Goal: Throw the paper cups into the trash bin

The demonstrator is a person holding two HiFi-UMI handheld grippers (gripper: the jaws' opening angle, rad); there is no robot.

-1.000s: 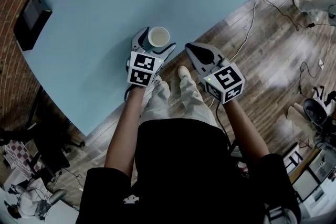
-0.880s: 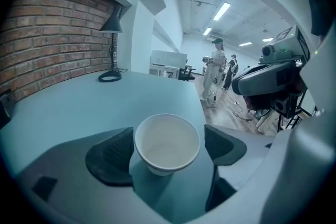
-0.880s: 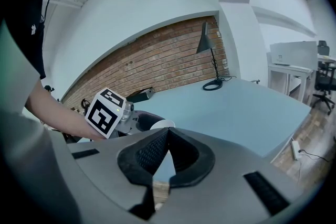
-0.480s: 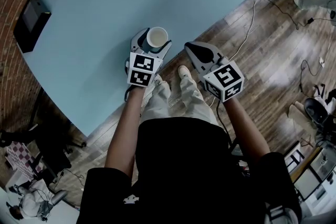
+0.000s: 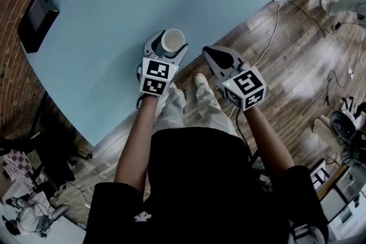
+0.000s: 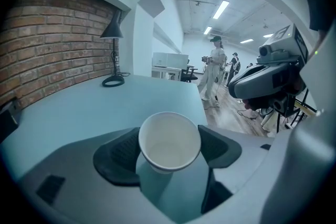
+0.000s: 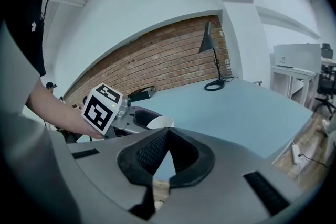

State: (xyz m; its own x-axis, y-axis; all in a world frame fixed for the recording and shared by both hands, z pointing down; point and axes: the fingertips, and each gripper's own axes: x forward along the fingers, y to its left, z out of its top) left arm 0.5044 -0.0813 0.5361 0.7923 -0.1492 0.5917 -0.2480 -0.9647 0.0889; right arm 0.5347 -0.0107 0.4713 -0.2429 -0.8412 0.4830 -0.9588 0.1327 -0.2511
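One paper cup (image 6: 169, 141), upright, mouth up, between closing jaws of the left gripper (image 5: 170, 46), pads apparently touching; right gripper (image 7: 167, 131) jaws together, empty.

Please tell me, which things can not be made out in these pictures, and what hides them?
- Trash bin: it appears in no view.
- Base of the paper cup: in the head view its own rim covers it. The cup sits between the closing jaws of the left gripper, so contact with the table is unclear.
- Black device at the table's edge, head view: too small to identify.
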